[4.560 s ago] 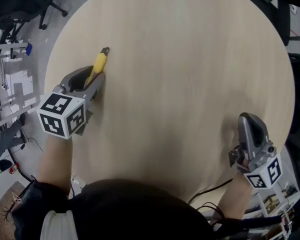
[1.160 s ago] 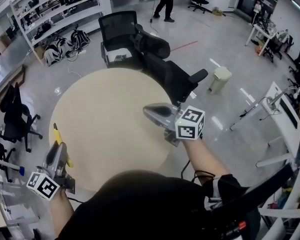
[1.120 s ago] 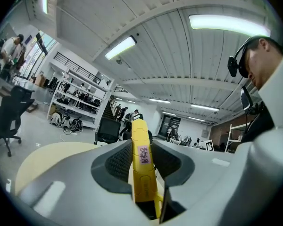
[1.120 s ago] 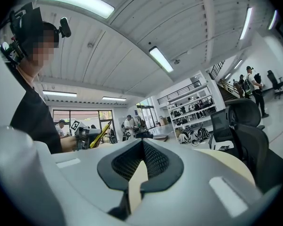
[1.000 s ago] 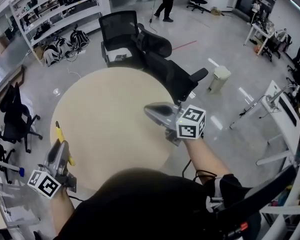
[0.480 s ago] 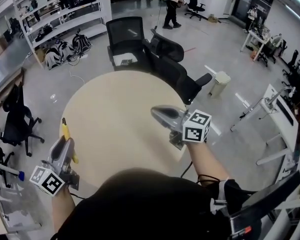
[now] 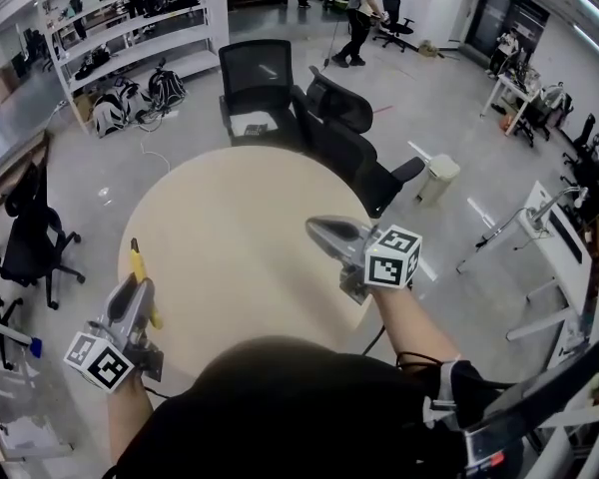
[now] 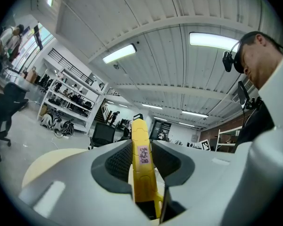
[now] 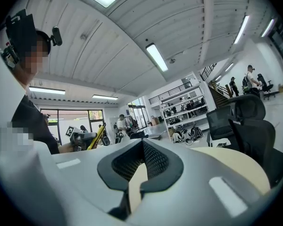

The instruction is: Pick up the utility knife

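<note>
The left gripper [image 7: 140,289] has its fingers [image 8: 118,161] closed partway, clamped on the yellow utility knife [image 8: 141,166]. The knife lies lengthwise between the two dark pads, one pressing on each flat side. Its rear end sinks into the gap behind the pads, and its front end pokes well past the fingertips (a small label on its top edge sits right between the pads). From the head view, the knife's tip reaches ahead of the fingertips, over the left rim of the round table [image 7: 230,218].

Past the table's middle, the right gripper [image 7: 317,228] hangs over the right side of the top. Its fingertips [image 9: 153,161] are closed together with nothing held, and only a thin slit of tabletop shows behind them. The knife is well off to the left of these fingers.
</note>
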A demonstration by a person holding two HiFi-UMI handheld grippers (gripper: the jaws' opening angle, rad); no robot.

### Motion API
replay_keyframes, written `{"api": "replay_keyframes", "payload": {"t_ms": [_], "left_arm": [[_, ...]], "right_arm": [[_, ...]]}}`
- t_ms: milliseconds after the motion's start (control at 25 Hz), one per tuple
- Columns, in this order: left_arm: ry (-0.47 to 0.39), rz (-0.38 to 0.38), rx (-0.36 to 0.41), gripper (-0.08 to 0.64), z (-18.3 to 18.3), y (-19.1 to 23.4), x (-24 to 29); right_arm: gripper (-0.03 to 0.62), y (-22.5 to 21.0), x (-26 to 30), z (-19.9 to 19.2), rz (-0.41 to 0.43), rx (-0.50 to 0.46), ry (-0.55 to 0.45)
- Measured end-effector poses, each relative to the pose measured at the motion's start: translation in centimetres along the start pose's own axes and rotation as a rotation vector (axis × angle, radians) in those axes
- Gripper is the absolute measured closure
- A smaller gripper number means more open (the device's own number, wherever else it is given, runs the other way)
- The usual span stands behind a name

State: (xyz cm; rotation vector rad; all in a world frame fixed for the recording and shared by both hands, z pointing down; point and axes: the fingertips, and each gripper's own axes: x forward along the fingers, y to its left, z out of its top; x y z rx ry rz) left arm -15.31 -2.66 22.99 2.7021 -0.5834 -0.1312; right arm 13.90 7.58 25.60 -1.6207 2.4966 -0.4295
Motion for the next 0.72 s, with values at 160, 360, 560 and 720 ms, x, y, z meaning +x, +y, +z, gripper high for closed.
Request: {"api": "replay_keyframes", "payload": {"t_ms": [160, 360, 560, 720], "left_arm": [[0.005, -0.003, 0.002, 0.433, 0.0, -1.0, 0.2], [0.007, 0.003, 0.003, 0.433, -0.3, -1.6, 0.4], [0.009, 0.002, 0.003, 0.434, -0.2, -1.3, 0.4], [0.013, -0.001, 0.005, 0.433, -0.3, -1.7, 0.3]], "right_arm": [[0.580, 0.2, -0.6, 0.2, 0.011, -0.004, 0.006], [0.580, -0.5, -1.4, 0.1, 0.009, 0.002, 0.007], [0.580, -0.3, -0.9, 0.1, 0.015, -0.006, 0.008], [0.580, -0.1, -1.1, -0.1, 0.018, -0.013, 0.011]]}}
